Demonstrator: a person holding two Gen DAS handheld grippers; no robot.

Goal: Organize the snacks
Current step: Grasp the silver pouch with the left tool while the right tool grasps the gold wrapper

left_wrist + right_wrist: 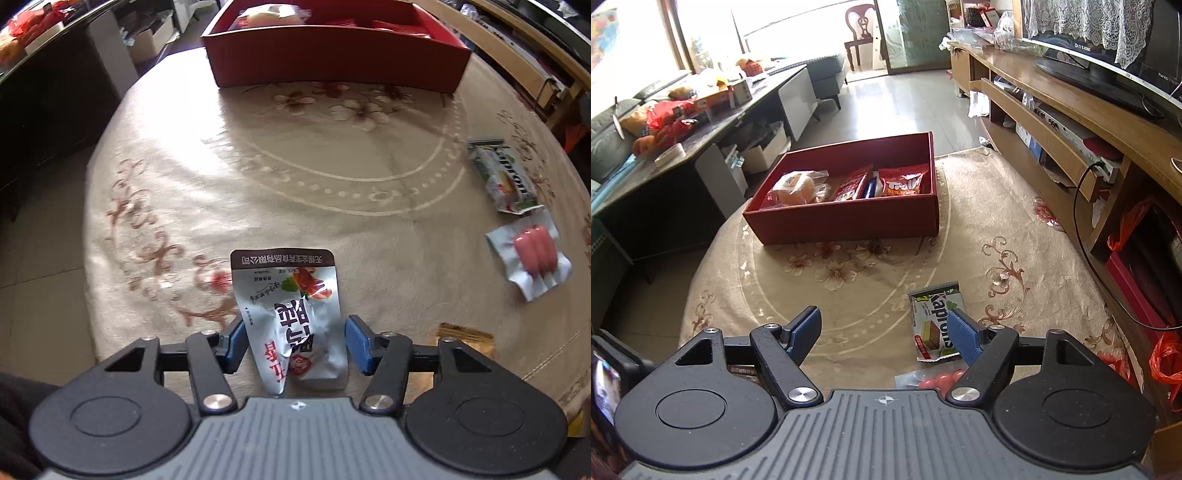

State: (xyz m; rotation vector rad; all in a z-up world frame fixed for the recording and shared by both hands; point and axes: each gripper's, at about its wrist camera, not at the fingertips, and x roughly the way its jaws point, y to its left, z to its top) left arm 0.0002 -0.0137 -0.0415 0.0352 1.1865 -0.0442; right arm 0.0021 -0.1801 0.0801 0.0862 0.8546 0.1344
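Note:
A silver snack packet with red and brown print lies crumpled on the beige flowered tablecloth. My left gripper is shut on it, and both blue pads press its sides. The red box stands at the far side of the table. In the right wrist view the red box holds a wrapped bun and red snack bags. My right gripper hangs open over the cloth with nothing between its fingers. A green wafer packet lies just beside its right finger.
The wafer packet and a clear pack of pink sausages lie at the table's right. An orange packet peeks out behind the left gripper's right finger. A wooden TV cabinet runs along the right, a dark low table along the left.

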